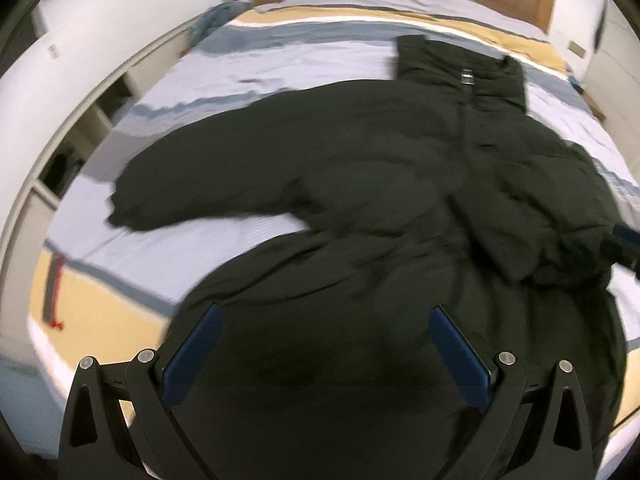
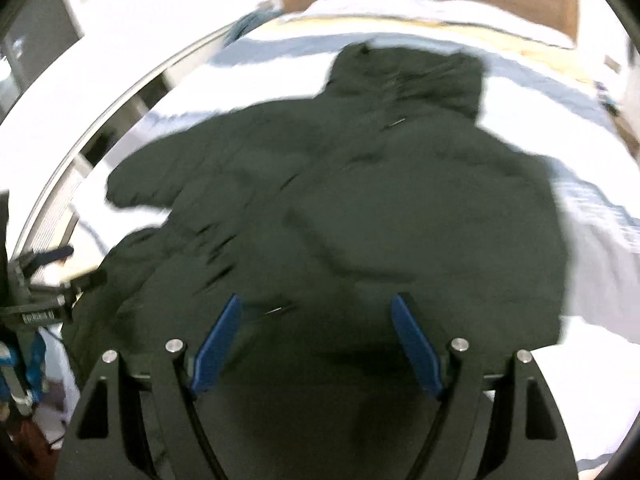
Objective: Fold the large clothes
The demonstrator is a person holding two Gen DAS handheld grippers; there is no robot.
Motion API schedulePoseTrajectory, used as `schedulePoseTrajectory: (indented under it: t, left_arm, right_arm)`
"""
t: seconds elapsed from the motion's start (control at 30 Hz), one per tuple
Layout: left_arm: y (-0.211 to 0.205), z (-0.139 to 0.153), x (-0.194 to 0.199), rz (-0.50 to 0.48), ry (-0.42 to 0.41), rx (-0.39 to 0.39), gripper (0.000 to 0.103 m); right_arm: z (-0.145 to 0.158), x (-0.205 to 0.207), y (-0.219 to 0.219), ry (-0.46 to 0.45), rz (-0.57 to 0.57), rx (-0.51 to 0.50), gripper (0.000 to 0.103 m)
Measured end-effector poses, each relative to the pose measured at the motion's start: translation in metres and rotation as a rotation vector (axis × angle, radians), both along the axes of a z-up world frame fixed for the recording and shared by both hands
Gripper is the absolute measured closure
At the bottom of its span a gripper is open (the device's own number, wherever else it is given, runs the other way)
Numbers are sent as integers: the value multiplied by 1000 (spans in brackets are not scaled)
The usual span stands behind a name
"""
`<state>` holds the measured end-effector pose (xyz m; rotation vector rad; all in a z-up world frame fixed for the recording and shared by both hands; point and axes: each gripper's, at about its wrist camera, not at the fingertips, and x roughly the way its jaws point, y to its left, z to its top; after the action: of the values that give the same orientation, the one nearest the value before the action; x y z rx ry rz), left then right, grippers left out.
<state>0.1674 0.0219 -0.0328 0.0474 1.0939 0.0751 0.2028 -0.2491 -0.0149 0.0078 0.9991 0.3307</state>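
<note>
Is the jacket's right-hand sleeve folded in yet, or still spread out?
Folded in: that sleeve lies bunched across the jacket body. The other sleeve lies spread on the bed.

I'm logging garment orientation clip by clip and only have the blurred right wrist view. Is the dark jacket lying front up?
Observer: Yes. The left wrist view shows the zipper running down the middle of the jacket from a small metal tab at the collar.
Operator: The left gripper is only a sliver at my frame edge. Open or shut?
Observer: Open. Its blue pads stand wide apart over the jacket's lower part, clamping nothing.
Operator: The bed cover is washed out here.
Observer: It has yellow, grey-blue and pale stripes.
</note>
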Motion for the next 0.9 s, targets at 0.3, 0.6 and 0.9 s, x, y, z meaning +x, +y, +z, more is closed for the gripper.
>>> schedulePoseTrajectory:
  t: [0.3, 0.6, 0.9]
  left_arm:
    - [-119, -16, 81, -123, -24, -104, 1]
    - [-172, -76, 133, -165, 47, -26, 0]
    - [-116, -66, 116, -135, 14, 27, 1]
  right_arm:
    - [-1, 50, -94, -18, -183, -68, 26]
    - [-56, 61, -97, 85, -171, -95, 26]
    - [-46, 50, -103, 67, -241, -148, 26]
